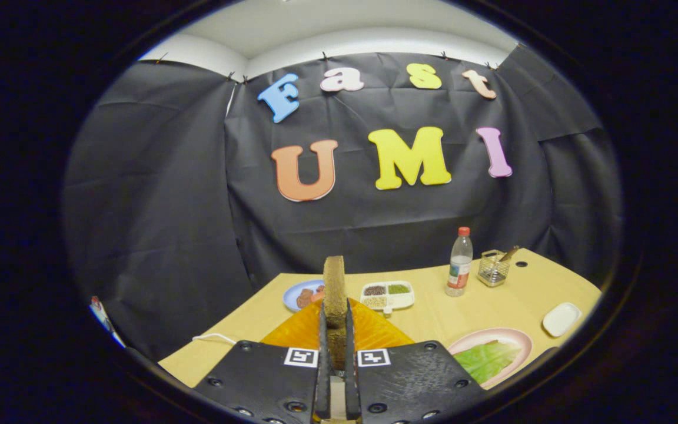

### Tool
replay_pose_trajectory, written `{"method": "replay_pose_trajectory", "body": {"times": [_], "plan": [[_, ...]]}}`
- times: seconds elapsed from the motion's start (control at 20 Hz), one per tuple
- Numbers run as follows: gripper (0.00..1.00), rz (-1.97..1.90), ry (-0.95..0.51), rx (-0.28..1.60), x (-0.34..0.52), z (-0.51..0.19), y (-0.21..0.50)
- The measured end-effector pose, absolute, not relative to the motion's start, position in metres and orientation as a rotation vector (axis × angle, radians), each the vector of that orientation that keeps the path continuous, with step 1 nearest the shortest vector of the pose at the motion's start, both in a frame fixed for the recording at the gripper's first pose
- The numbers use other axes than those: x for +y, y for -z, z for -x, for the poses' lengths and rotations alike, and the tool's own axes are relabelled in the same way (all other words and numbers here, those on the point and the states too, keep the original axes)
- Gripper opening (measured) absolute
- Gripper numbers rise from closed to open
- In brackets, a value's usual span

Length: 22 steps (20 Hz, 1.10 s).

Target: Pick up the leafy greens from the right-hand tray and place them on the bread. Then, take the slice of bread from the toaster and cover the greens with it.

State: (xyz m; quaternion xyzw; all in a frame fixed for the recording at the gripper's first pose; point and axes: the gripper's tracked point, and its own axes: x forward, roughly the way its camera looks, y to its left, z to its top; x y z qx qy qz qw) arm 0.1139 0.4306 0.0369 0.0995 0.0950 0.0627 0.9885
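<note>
— Brown bread [334, 282] stood on edge between the two fingers, didn't it?

— It did. The gripper [335, 321] had closed almost fully, both fingers pressing the slice's flat faces, and the slice rose upright above the tips, held over the table [433, 312].

— What lay under it?

— An orange plate [298, 333], just ahead of the fingers and partly hidden by them. Whether anything sat on it could not be told.

— And the greens?

— A leaf of greens [489, 359] rested on a pink plate [512, 337] at the near right, beside the gripper's right half.

— Anything farther off?

— A blue plate [295, 291] with reddish-brown food sat beyond the orange one, to the left of the slice. Right of the slice stood a white tray [406, 300] split into compartments of dark, green and pale grains. Farther right stood a clear bottle [460, 262] with a red cap, then a wire basket [493, 268] near the far edge. A small white dish [561, 318] lay at the right edge, well apart from the bottle. A white cable [215, 337] ran along the near left of the table.
</note>
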Motion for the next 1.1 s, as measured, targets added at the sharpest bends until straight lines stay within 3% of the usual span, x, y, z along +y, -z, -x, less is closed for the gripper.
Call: {"method": "replay_pose_trajectory", "body": {"times": [0.5,0.75,1.1], "plan": [[0.09,-0.292,-0.101,0.168,0.311,-0.089,-0.068],[0.1,-0.274,-0.047,0.237,0.255,-0.086,-0.022],[0.1,-0.316,-0.049,0.343,0.242,-0.085,0.049]]}}
